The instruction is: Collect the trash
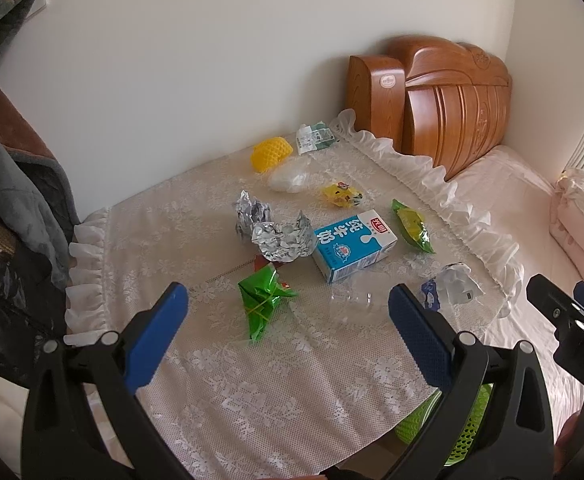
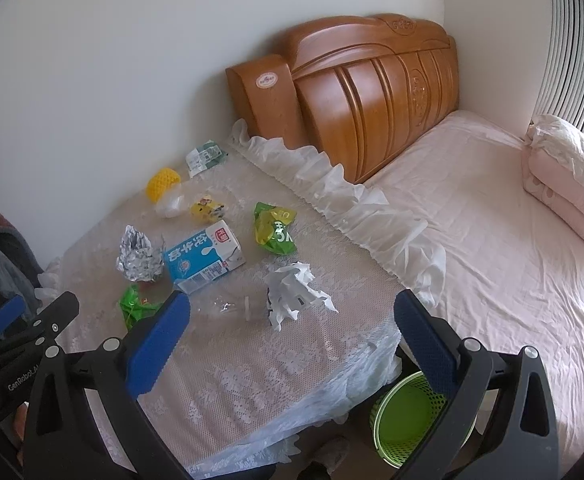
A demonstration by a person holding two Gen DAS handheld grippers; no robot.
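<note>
A lace-covered bench (image 2: 276, 376) stands against a white wall, beside a bed (image 2: 491, 240) with a wooden headboard. Litter is scattered over the bench's middle and far side: a blue milk carton (image 2: 202, 258) touching crumpled foil (image 2: 138, 256), a green wrapper (image 1: 264, 300) toward the near edge, crumpled white paper (image 2: 292, 292) near the bed-side edge, and a yellow foam net (image 1: 272, 152) at the far corner. A green mesh bin (image 2: 405, 420) sits on the floor below the near bed-side corner, likely placed to receive the litter. The left tongs (image 1: 288, 332) and right tongs (image 2: 292, 340) both hover spread wide and empty over the near edge, apparently poised to choose a first piece.
</note>
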